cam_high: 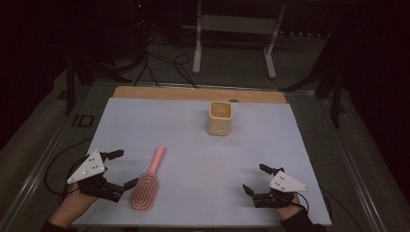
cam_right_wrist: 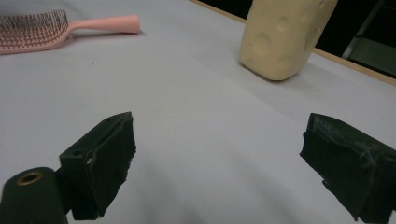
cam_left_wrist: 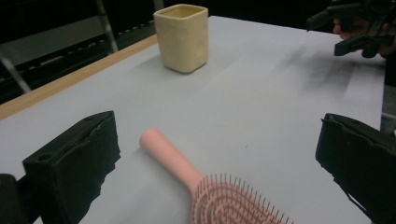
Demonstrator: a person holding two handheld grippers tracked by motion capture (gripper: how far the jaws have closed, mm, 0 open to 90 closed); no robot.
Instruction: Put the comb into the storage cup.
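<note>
The left claw (cam_high: 119,168) gapes wide beside the pink hairbrush (cam_high: 146,186) (bristles up), the right claw (cam_high: 256,178) equally wide.

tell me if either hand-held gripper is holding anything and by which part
Nothing is held. The left hand-held gripper is open beside the pink hairbrush, which lies on the table, and the right hand-held gripper is open over bare table.

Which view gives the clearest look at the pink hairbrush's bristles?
The left gripper view: the hairbrush lies close between the open jaws, bristles up and sharp, though the head is cut off. The high view shows the whole brush, small. The right gripper view shows it far off, side-on.
</note>
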